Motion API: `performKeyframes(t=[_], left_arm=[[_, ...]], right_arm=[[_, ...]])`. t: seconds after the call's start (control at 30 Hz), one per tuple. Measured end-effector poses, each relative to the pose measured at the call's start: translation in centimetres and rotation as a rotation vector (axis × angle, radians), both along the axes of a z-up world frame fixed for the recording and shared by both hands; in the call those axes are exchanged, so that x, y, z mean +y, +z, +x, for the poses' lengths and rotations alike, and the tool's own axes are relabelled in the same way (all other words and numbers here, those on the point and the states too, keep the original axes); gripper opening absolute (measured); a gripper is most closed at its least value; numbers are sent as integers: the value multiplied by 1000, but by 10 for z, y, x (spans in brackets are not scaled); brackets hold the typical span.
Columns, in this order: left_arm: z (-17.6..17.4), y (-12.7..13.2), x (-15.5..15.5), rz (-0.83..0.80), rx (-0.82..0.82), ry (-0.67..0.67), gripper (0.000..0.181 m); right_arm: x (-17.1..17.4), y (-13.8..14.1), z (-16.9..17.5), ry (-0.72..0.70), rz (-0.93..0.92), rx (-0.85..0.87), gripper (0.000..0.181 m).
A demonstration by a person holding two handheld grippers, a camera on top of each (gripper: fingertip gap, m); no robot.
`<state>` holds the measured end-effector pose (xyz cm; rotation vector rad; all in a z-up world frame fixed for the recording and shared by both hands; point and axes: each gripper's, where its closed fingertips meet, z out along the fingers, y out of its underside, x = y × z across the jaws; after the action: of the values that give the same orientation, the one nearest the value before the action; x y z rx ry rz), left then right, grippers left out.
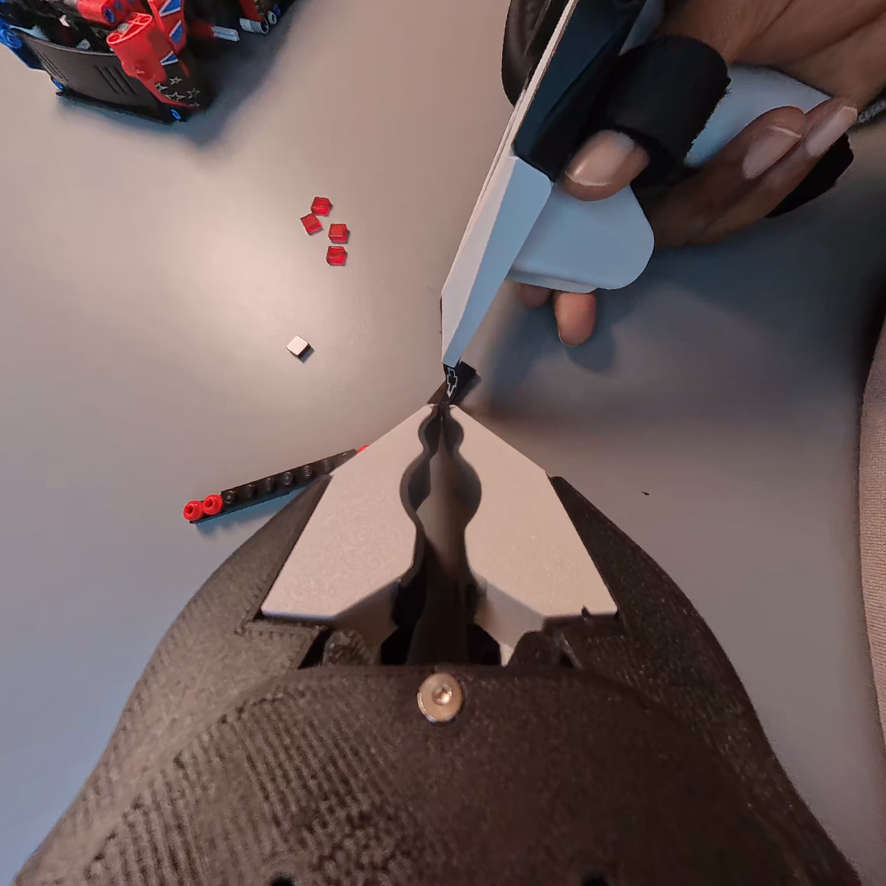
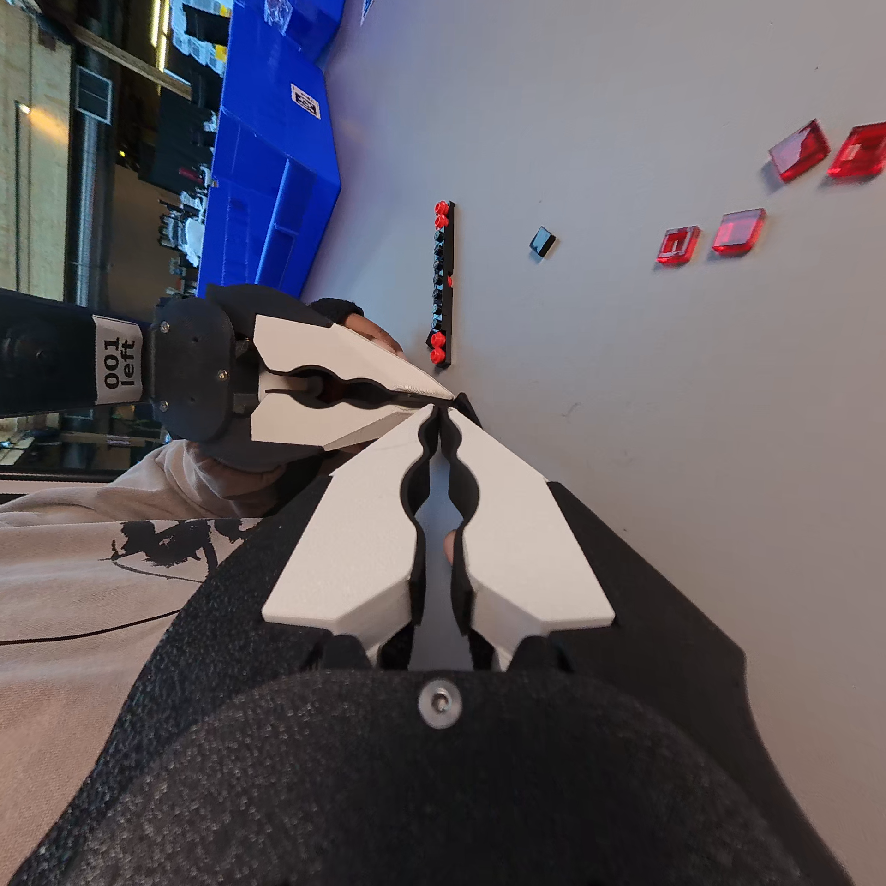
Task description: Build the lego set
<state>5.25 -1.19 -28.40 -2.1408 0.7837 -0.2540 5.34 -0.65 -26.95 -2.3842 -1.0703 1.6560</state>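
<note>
A small black piece with a white emblem [image 1: 453, 382] is held just above the grey table between both gripper tips. My left gripper [image 1: 438, 408] is shut, its tips pinching the piece's near corner. My right gripper [image 1: 452, 367] comes down from the upper right, seen edge-on, and is shut on the piece's far side. In the right wrist view my right gripper [image 2: 441, 411] is nearly closed, the left gripper [image 2: 448, 398] meets it from the left, and the black piece [image 2: 464, 402] peeks out behind the tips. A long black plate with red studs at its ends [image 1: 268, 484] [image 2: 443, 283] lies close by.
Several clear red tiles [image 1: 327, 231] [image 2: 738, 231] and one small glossy tile [image 1: 298, 346] [image 2: 542, 242] lie loose on the table. A red, black and blue lego car [image 1: 120, 57] sits at the far left. A blue bin [image 2: 273, 144] stands at the table edge. A person's hand [image 1: 719, 158] grips the right tool. My two grippers' fingertips are within a few centimetres of each other.
</note>
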Motion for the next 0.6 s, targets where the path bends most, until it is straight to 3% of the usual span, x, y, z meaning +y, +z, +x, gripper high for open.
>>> performKeyframes(t=[0.33, 0.5, 0.6], left_arm=[[4, 6, -7, -47, -124, -54, 14], [-1, 2, -2, -57, -64, -130, 25], [5, 3, -1, -78, -58, -207, 23]], right_arm=[[3, 8, 2, -50, -44, 57, 0], [7, 14, 5, -64, -33, 85, 0], [10, 16, 10, -76, -31, 94, 0]])
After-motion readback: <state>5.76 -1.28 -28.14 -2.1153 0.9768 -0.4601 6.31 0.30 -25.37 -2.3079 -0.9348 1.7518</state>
